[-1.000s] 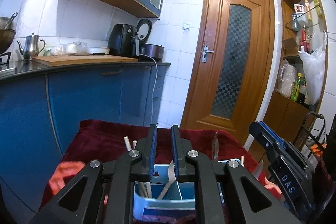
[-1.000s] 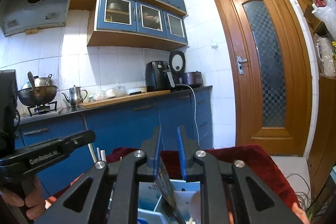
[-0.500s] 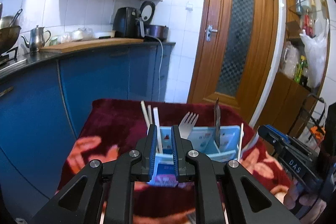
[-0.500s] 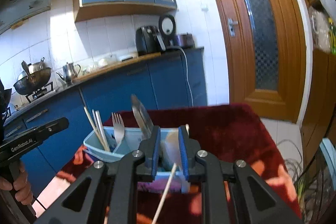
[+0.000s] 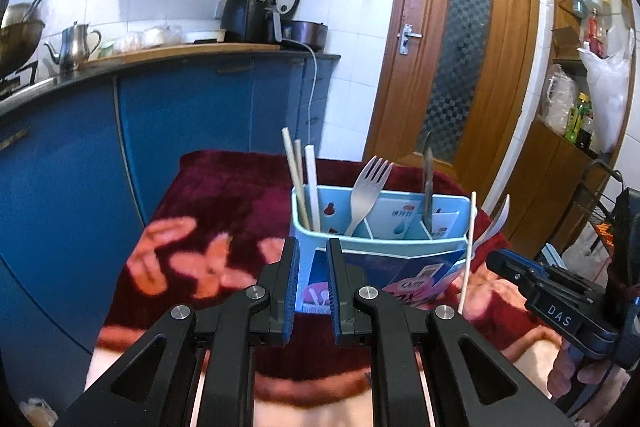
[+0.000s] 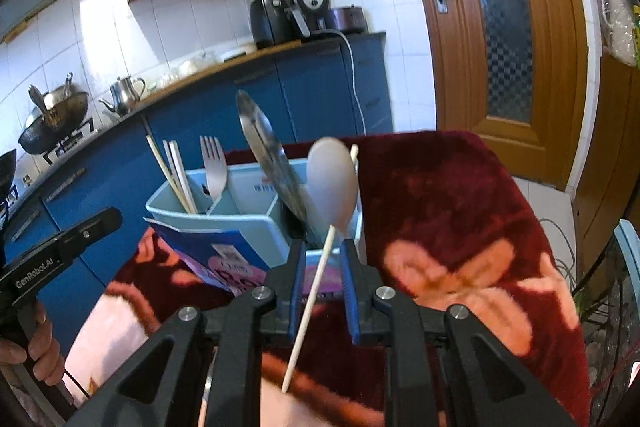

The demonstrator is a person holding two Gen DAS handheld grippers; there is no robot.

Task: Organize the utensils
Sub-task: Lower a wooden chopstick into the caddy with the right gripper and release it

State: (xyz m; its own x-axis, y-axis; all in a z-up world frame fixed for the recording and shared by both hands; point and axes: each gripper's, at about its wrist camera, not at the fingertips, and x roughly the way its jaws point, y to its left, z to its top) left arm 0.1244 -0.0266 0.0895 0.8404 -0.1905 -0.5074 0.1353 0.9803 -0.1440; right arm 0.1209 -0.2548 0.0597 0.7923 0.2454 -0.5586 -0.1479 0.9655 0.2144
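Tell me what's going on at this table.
A person holds a gripper in each hand in front of a light blue utensil caddy that stands on a red blanket. The caddy holds chopsticks, a fork and a knife, each in its own compartment, with a spoon at the knife's end. The left gripper is slightly open and empty. A single chopstick crosses the right gripper's gap without being pinched.

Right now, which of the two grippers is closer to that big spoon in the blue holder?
Right. The right gripper is just below the spoon at the holder's near end; the left gripper is at the opposite end, by the chopsticks.
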